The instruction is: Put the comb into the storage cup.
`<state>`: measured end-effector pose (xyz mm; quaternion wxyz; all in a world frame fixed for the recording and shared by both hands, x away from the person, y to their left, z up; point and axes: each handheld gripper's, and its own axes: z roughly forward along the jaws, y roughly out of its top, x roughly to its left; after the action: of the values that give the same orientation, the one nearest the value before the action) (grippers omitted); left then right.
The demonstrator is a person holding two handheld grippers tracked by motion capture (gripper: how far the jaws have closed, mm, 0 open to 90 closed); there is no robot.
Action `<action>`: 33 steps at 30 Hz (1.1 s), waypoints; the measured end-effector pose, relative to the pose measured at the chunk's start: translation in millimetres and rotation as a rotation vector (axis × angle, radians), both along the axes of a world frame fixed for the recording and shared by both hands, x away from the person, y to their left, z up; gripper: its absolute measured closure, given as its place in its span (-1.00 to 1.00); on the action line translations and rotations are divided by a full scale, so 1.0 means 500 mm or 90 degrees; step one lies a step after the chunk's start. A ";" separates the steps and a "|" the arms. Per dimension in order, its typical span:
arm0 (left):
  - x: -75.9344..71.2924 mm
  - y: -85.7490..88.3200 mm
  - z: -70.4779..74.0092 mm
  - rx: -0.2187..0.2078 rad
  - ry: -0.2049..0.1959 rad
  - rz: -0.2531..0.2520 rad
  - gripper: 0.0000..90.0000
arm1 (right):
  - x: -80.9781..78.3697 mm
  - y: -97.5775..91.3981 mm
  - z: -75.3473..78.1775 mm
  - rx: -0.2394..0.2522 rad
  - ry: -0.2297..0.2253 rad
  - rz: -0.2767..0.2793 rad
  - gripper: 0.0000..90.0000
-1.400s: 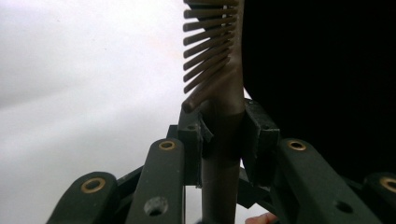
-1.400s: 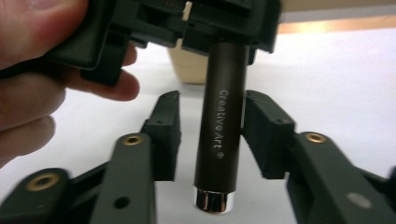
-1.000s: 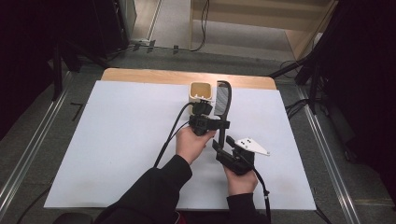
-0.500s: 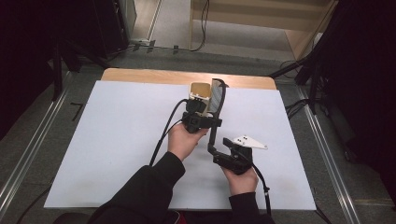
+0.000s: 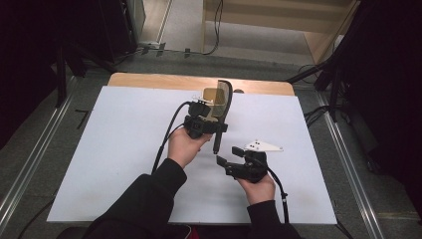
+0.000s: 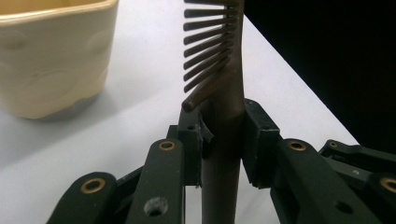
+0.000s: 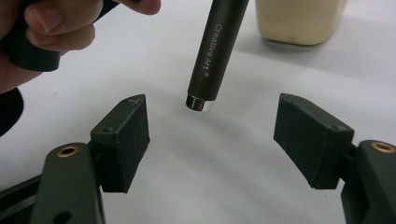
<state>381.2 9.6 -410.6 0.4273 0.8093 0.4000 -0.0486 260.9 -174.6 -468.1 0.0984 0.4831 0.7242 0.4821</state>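
Left gripper (image 6: 219, 140) clamped on the dark comb (image 6: 224, 84) at its handle, comb held up beside the cream cup (image 5: 213, 95) (teeth toward it), right gripper (image 7: 212, 140) just opening, jaws wide, handle tip above the gap, untouched, white table (image 5: 124, 129).

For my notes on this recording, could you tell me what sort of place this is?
Probably a lab or studio set up for recording: a white sheet covers a wooden table, metal rails flank it, cables trail over the floor, and dark drapes hang around.
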 end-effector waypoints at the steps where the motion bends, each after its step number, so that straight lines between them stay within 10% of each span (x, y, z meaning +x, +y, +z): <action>1: 0.001 0.002 0.000 -0.004 0.001 -0.001 0.62 | 0.004 0.001 0.000 0.005 0.007 0.011 -0.45; 15: 0.011 0.022 0.018 -0.004 -0.022 -0.010 0.62 | 0.031 0.016 0.002 -0.065 0.033 0.130 -0.42; 33: 0.031 0.021 0.053 -0.014 -0.056 -0.034 0.62 | 0.030 -0.028 -0.003 -0.078 0.062 0.190 -0.42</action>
<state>396.6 19.8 -384.3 0.4517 0.8165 0.3584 -0.0285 275.7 -188.8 -469.5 0.0199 0.3864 0.8199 0.4220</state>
